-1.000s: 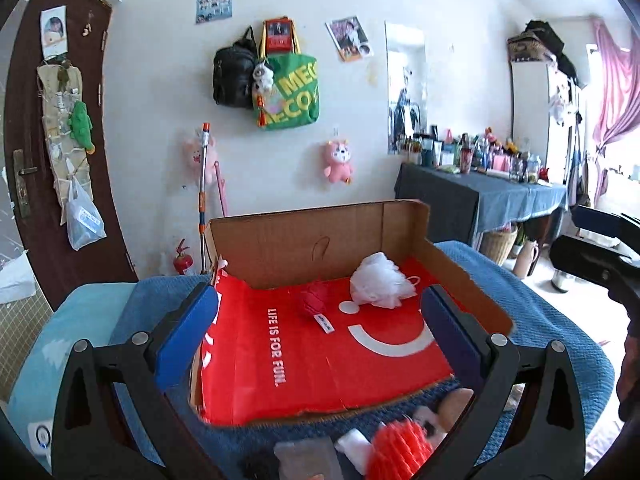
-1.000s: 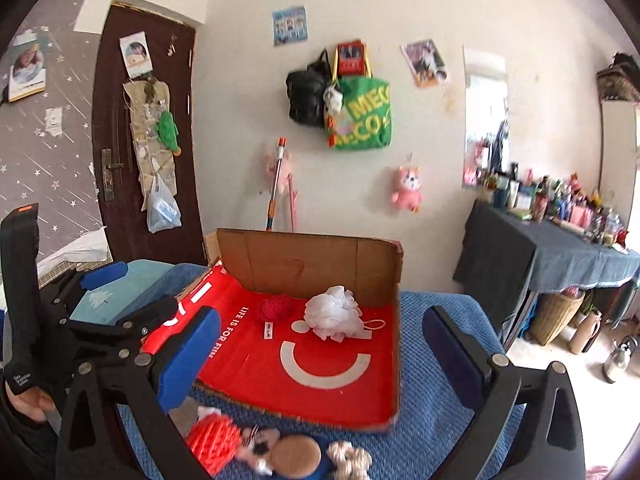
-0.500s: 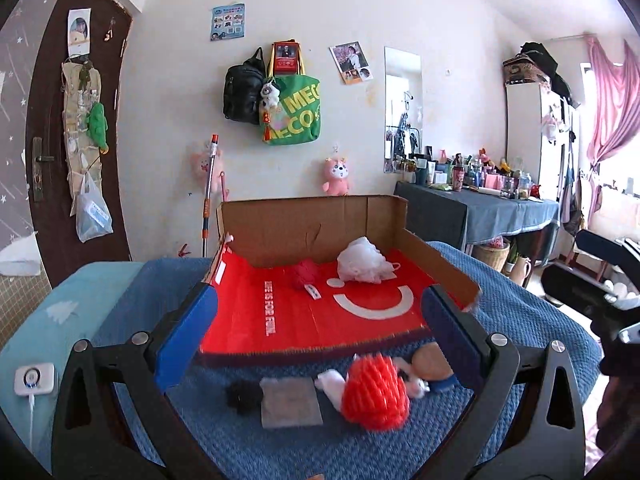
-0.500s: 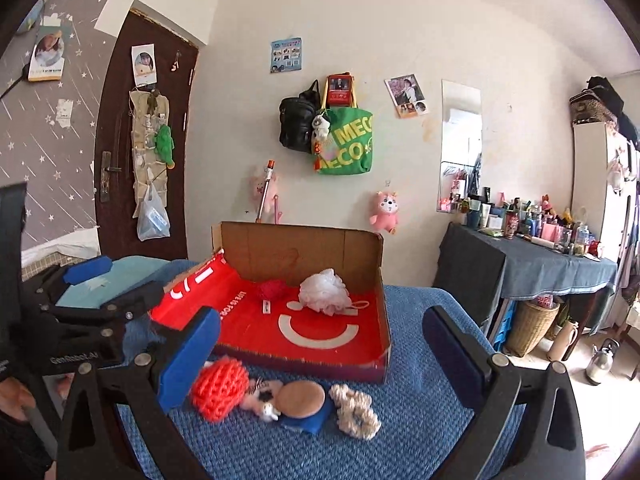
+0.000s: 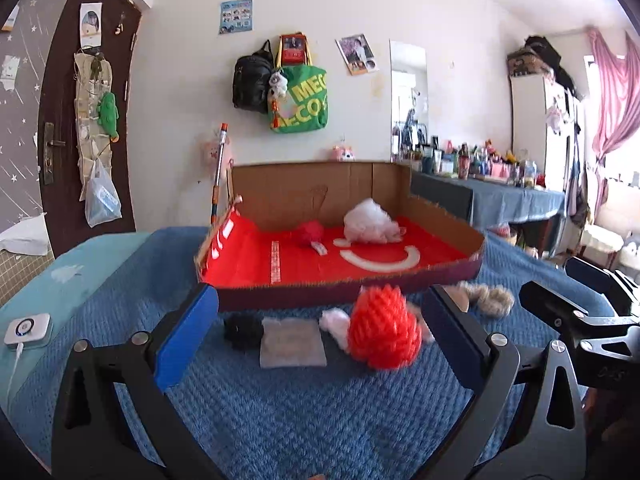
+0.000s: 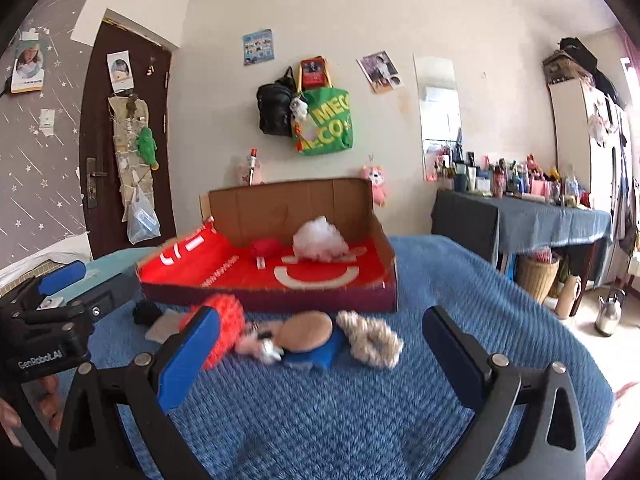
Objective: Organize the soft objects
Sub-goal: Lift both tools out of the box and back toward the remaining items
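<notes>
while both grippers are hovering over the blue blanket [image 5: 280, 420], the cardboard tray [image 5: 320, 192] with its red lining is serving as the landmark for everything else. the left gripper [image 5: 320, 340] is sitting in front of the tray's near wall with its blue-padded fingers [image 5: 188, 340] spread wide and holding nothing. the right gripper [image 6: 320, 354] is also hanging in front of the tray, fingers [image 6: 188, 356] wide apart and empty.

inside the tray, a white mesh puff [image 5: 370, 222] is lying near the back wall, and a small red yarn ball [image 5: 309, 233] is resting just to its left. outside the tray, just in front of its near wall, a row of soft things is lying on the blanket: a black fuzzy item [image 5: 243, 330] toward the tray's left end, a grey flat pad [image 5: 291, 342] beside it, a red knitted ball [image 5: 384, 334] with a small pink-and-white plush piece [image 5: 335, 322] touching it, then a tan round cushion on a blue base [image 6: 306, 332], and a beige woolly scrunchie [image 6: 370, 338] toward the tray's right end. the red knitted ball is sitting between the left gripper's fingers in its view, not gripped.

a white device with a cable [image 5: 27, 330] is lying well left of the tray.
</notes>
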The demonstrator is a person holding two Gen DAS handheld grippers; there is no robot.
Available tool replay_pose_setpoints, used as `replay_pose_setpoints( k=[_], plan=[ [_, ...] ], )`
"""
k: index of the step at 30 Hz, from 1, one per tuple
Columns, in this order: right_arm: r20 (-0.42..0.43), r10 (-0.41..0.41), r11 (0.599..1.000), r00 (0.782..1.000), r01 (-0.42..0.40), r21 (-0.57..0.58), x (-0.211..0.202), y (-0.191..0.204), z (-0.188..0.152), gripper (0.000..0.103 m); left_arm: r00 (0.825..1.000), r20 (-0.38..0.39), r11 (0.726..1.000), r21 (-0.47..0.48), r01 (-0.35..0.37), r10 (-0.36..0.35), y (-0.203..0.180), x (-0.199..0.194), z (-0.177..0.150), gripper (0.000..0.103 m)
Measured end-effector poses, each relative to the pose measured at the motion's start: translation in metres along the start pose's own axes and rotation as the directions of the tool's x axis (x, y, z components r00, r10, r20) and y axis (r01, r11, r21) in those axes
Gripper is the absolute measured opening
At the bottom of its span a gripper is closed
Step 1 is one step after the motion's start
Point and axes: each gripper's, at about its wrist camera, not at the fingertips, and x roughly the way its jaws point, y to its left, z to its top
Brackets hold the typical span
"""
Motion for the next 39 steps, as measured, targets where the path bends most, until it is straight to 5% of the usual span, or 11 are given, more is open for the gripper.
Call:
replay_pose_setpoints(
  k=[11, 39],
  plan=[
    [-0.064, -0.049, 0.998, 0.997, 0.052, 0.048, 0.018, -0.01, -0.032, 0.103, 0.995, -0.096, 1.0, -0.026, 0.012, -0.014, 0.001, 0.02, -0.039, 0.103],
    [-0.112, -0.052, 0.997, 0.992, 0.058, 0.052, 0.025, -0.007, -0.042, 0.103, 0.989, -0.151, 0.999, -0.052, -0.002, -0.006, 0.006, 0.025, -0.049, 0.103]
  ],
)
